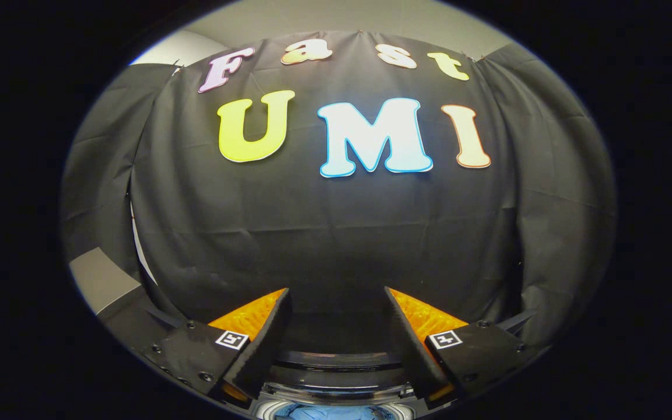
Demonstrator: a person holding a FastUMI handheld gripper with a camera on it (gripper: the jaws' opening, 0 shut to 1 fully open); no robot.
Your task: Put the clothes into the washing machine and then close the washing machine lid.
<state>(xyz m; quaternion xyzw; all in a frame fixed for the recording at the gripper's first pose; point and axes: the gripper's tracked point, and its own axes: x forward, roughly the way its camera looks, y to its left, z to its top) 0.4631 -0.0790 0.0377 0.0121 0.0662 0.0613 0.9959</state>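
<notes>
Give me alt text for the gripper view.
The hand-held gripper is open, with nothing between its fingers, facing the booth's black cloth wall. Low between the fingers lies the washing machine's round opening, with blue clothing inside.

The gripper [336,303] has two wedge-shaped black fingers [266,344] with textured orange outer faces, set wide apart, each mounted on a black block studded with dark screws and bearing a small square black-and-white marker.
</notes>
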